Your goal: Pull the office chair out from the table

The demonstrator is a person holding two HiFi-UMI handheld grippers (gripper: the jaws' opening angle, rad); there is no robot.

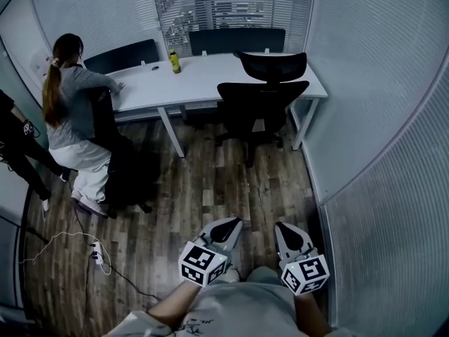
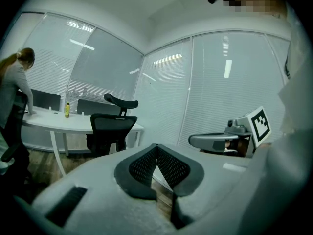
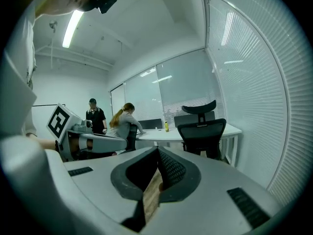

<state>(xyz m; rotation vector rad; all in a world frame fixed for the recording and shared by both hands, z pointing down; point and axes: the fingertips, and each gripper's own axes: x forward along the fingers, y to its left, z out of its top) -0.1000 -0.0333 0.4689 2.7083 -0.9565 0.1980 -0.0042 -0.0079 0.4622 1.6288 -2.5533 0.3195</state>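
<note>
So, nothing done yet: the office chair [image 1: 263, 100] sits pushed in at the right end of the white table [image 1: 210, 76], backrest and headrest facing the head view, seat up against the table edge. The whole pull is left, by my read: cross the wood floor [image 1: 203, 188], grip the backrest or headrest, drag it back. Left gripper [image 1: 230, 225] and right gripper [image 1: 283, 229] are held low, close in front of the person's torso, side by side and near parallel. Both point roughly level toward the chair with a slight downward tilt, well apart from it. Left fingers [image 2: 143, 166] are pressed together at the tips, nothing between them. Right fingers [image 3: 172, 169] same: closed, empty, only floor showing through the gap behind the tips. Chair lines up more with the right gripper than the left. At the table's left end a person [image 1: 70, 111] leans on it beside a second dark chair [image 1: 116, 153], and a yellow bottle [image 1: 174, 62] stands on top. Neither looks to be in the path.
</note>
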